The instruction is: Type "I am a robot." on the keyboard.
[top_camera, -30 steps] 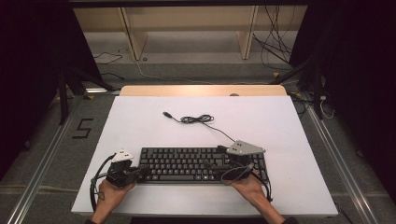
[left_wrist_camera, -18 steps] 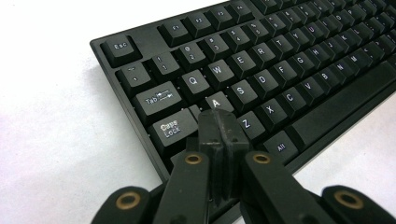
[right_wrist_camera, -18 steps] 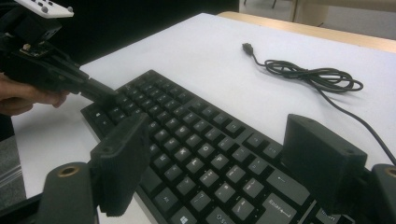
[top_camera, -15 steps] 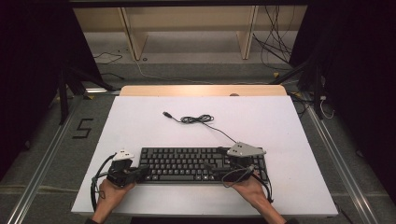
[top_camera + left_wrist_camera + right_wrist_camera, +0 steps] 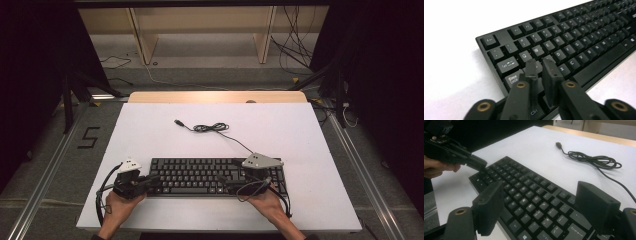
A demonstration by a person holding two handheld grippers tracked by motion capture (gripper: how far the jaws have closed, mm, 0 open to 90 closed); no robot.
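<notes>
Black keyboard (image 5: pixel 212 176) lies flat on the white counter (image 5: pixel 150 130), near the person's edge, long side across. Its cable (image 5: pixel 216 128) runs off the back right, coils loosely mid-counter & ends in a free USB plug (image 5: pixel 177 122), not plugged into anything.

Left tool (image 5: pixel 541 65) sits over the kbd's left end, tips down on the keys around A/S by Caps Lock. Jaws have just been opening a little; now nearly together w/ a thin gap, nothing between them, so not grasping, more like poking a key. Right tool (image 5: pixel 540 206) hovers above the right part of the kbd near Enter, jaws spread wide, nothing in them, released.

Handling, my read: rigid plastic slab, light-to-moderate weight, won't flex much, prob. slides easily on the smooth counter. Keycaps are the weak spot: they give under pressure & could pop off if pinched sideways. Better to take hold on the frame edges at the short ends, or front/back rim, one tool per end for a level lift. Cable is limp & trails behind, could snag or drag when the kbd shifts; plug end is loose so it'll follow
</notes>
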